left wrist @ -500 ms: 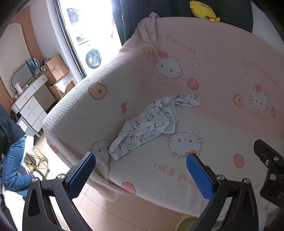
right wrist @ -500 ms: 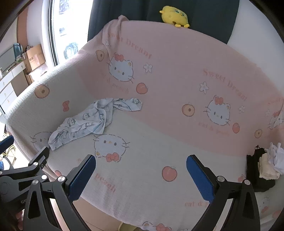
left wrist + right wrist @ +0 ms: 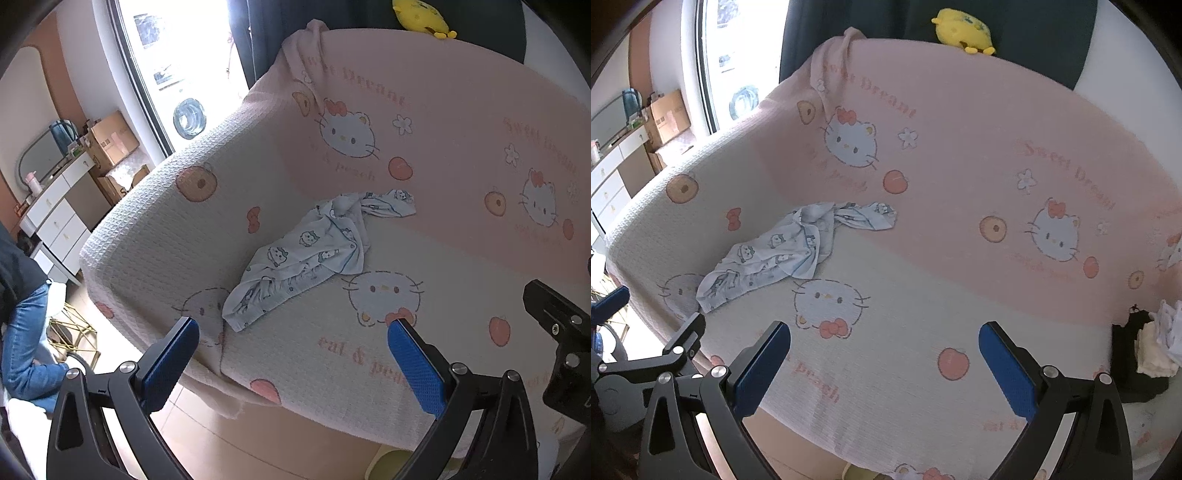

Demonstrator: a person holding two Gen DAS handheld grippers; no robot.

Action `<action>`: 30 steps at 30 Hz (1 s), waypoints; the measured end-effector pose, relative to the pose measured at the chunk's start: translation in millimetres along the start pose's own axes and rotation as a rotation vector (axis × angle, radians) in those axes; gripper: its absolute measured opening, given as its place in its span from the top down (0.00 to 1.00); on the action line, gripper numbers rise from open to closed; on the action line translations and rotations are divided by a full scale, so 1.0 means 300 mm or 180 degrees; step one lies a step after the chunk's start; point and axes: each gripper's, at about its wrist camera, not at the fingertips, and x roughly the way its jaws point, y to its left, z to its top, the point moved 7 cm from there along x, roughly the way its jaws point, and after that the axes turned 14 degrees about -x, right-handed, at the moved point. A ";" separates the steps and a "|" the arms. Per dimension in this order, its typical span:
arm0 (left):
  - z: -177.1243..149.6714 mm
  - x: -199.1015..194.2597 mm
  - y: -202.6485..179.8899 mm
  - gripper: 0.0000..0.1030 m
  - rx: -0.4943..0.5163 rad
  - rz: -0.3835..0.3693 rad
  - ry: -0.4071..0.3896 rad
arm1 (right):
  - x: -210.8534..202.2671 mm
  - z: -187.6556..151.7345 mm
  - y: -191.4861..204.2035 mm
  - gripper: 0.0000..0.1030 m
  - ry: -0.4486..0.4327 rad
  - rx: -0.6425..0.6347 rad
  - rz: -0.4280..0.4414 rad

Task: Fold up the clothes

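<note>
A crumpled pale blue garment with small cartoon prints [image 3: 314,251] lies on the seat of a sofa covered by a pink and white Hello Kitty blanket [image 3: 443,155]. It also shows in the right wrist view [image 3: 790,251]. My left gripper [image 3: 293,354] is open and empty, held in front of the sofa's front edge, short of the garment. My right gripper [image 3: 884,354] is open and empty, over the seat's front edge, to the right of the garment.
A pile of dark and white clothes [image 3: 1145,347] lies at the seat's right end. A yellow plush toy [image 3: 962,31] sits on the sofa back. A white dresser [image 3: 55,221], cardboard boxes [image 3: 110,138] and a person in jeans [image 3: 26,332] are at the left.
Both grippers have shifted slightly; the garment looks a touch lower and nearer in the right wrist view. The garment itself has not moved.
</note>
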 end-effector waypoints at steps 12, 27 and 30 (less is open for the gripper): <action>0.042 0.218 0.010 0.00 -0.0143 -0.0089 0.0038 | 0.172 0.088 0.002 0.01 0.0017 0.0146 0.0285; -0.114 0.538 -0.008 0.00 -0.0231 -0.0657 0.0445 | 0.542 0.067 0.178 0.01 0.0328 0.0536 0.1294; -0.122 0.590 0.029 0.00 -0.0289 -0.0548 0.0461 | 0.620 0.058 0.216 0.01 0.0405 0.0657 0.1547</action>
